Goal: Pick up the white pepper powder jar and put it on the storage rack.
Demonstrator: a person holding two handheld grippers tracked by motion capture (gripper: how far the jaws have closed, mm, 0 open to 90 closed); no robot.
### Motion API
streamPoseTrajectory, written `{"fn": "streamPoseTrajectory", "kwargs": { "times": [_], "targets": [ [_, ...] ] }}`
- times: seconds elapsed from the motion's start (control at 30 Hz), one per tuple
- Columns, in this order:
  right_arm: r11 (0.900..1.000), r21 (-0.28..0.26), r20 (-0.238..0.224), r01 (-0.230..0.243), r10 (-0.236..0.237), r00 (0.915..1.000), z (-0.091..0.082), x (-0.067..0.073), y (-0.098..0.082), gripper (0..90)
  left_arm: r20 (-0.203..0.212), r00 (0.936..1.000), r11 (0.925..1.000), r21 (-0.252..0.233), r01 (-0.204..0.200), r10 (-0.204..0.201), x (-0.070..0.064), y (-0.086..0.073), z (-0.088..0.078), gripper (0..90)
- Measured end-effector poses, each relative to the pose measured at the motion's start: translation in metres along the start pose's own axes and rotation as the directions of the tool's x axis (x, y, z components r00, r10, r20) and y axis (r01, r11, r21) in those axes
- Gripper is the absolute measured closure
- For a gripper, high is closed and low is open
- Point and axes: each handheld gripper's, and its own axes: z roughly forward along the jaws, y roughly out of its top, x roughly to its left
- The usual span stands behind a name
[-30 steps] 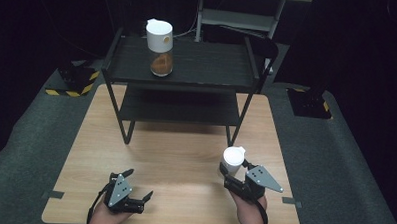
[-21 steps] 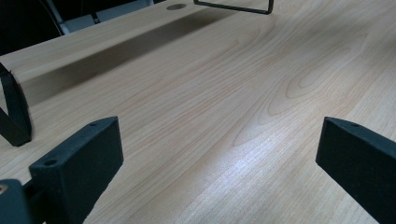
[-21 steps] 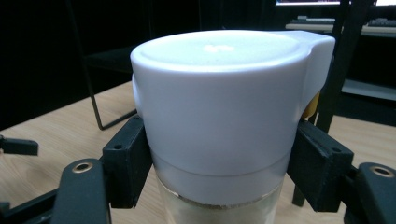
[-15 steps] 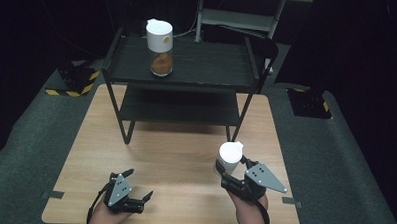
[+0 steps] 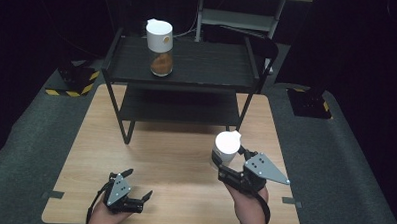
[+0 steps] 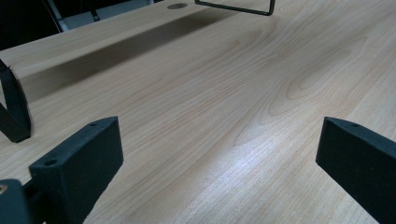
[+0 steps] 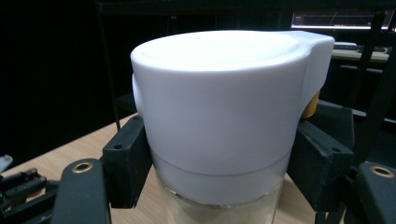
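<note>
1. The white-lidded jar (image 5: 226, 149) is the thing in hand: a clear glass jar with a tall white cap, upright between the jaws of the right gripper (image 5: 223, 163). In the right gripper view the jar (image 7: 219, 112) has both black jaws pressed against the lower edge of its cap, so this gripper is clamped on the jar.
2. In the high view the jar sits over the right front part of the bench (image 5: 175, 156); whether its base touches the wood is hidden by the gripper.
3. Step in hand, as I judge it: carrying the jar off the bench toward the black shelf rack (image 5: 188, 71) at the bench's far end.
4. On the rack's top shelf stands 1 matching jar (image 5: 159, 48), white cap up and brown contents in the glass. It is well apart from the held jar.
5. The next move calls for lifting the jar high enough to pass the rack's raised front rail, keeping it upright, then setting it beside the other jar without knocking it.
6. The left gripper (image 5: 134, 187) rests near the bench's front left edge, with its jaws apart and nothing between them; the left gripper view shows bare wood between its jaws.
</note>
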Motion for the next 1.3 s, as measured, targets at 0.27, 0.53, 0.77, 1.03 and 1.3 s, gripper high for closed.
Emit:
{"fn": "streamPoseTrajectory", "kwargs": {
  "times": [0.27, 0.53, 0.77, 1.03, 1.3],
  "targets": [
    [1.000, -0.012, -0.004, 0.023, -0.023, 0.9997, 0.005, 0.000, 0.028, 29.3, 0.004, 1.0000, 1.0000, -0.001, 0.004, -0.004, 0.001, 0.000, 0.000, 0.9],
    [0.999, -0.030, 0.001, 0.039, -0.039, 0.9993, 0.012, 0.001, 0.054, 29.3, 0.004, 1.0000, 1.0000, -0.004, 0.007, -0.007, 0.001, -0.001, 0.000, 0.9],
    [0.998, -0.048, 0.019, 0.045, -0.044, 0.9988, 0.017, 0.003, 0.075, 29.3, 0.008, 0.9999, 0.9999, -0.008, 0.013, -0.013, 0.002, -0.001, 0.000, 0.9],
    [0.998, -0.053, 0.030, 0.032, -0.031, 0.9991, 0.025, -0.001, 0.088, 29.3, 0.011, 0.9998, 0.9998, -0.010, 0.018, -0.018, 0.003, -0.002, -0.001, 0.9],
    [0.998, -0.066, 0.047, 0.022, -0.019, 0.9987, 0.034, -0.006, 0.104, 29.3, 0.017, 0.9996, 0.9997, -0.011, 0.022, -0.022, 0.004, -0.002, -0.001, 0.9]
  ]
}}
